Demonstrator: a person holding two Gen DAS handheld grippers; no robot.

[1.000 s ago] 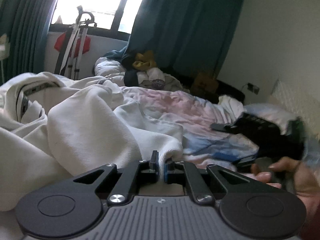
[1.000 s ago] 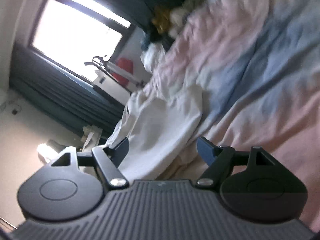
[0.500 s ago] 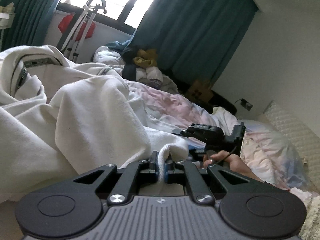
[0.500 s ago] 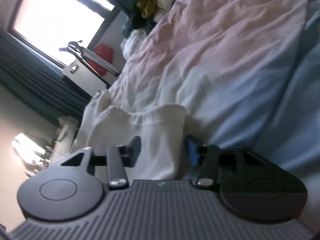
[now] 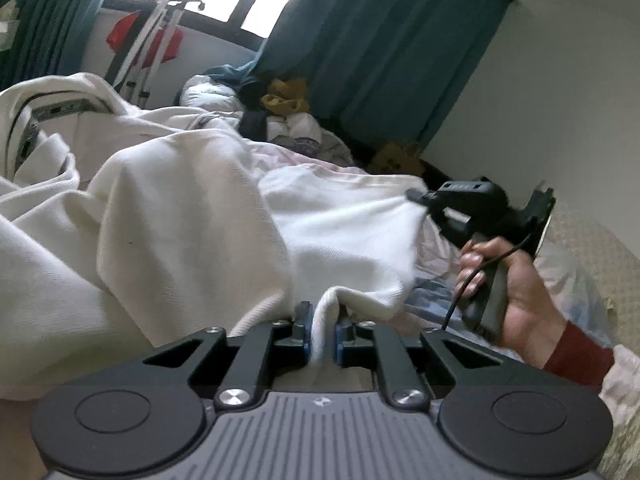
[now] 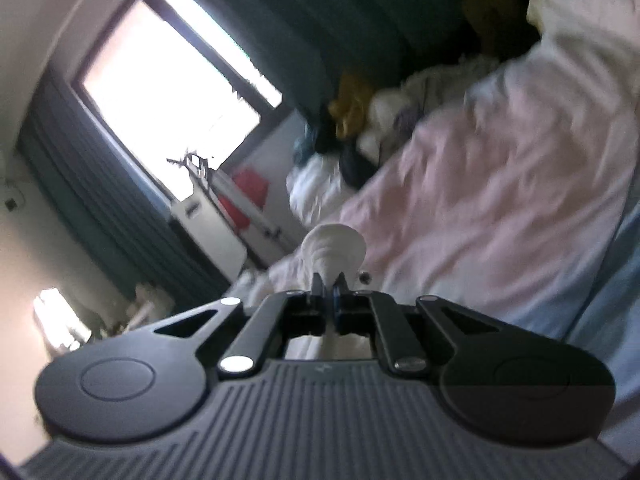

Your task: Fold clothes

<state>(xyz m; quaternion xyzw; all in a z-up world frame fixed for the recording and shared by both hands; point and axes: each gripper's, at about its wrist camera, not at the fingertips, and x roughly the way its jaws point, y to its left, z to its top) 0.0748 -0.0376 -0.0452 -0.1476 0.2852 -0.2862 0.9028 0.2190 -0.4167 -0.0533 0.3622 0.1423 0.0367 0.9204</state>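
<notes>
The left tongs [image 5: 322, 330] are closed on a fold of a white sweatshirt [image 5: 192, 216], the cloth pinched between the two blue-lined fingers and bulging up just past them. From that pinch the garment spreads away over the bed, heaped in thick creases to the left, where a striped band of its trim shows near the far edge. The fabric has a fine ribbed weave.

To the right, in the left wrist view, the right tongs [image 5: 416, 196] clamp another edge of the same sweatshirt, and the cloth runs taut between the two grips. A hand [image 5: 508, 280] in a dark red sleeve [image 5: 576, 360] holds that tool by its handle, with a thin black cable [image 5: 476, 276] looping down beside the fingers.

The right wrist view is blurred, yet it shows the right tongs [image 6: 329, 286] shut tight on a bunched knob of white fabric that puffs out just beyond the fingertips.

Under the garment lies a bedsheet [image 6: 500, 200] in pale pink and blue. At the far end of the bed sits a pile of clothes [image 5: 288, 108], among them something yellow and something dark. Behind it hang teal curtains [image 5: 380, 52] beside a bright window [image 6: 168, 92], and a folded metal rack [image 5: 152, 40] leans under the sill next to a red item.
</notes>
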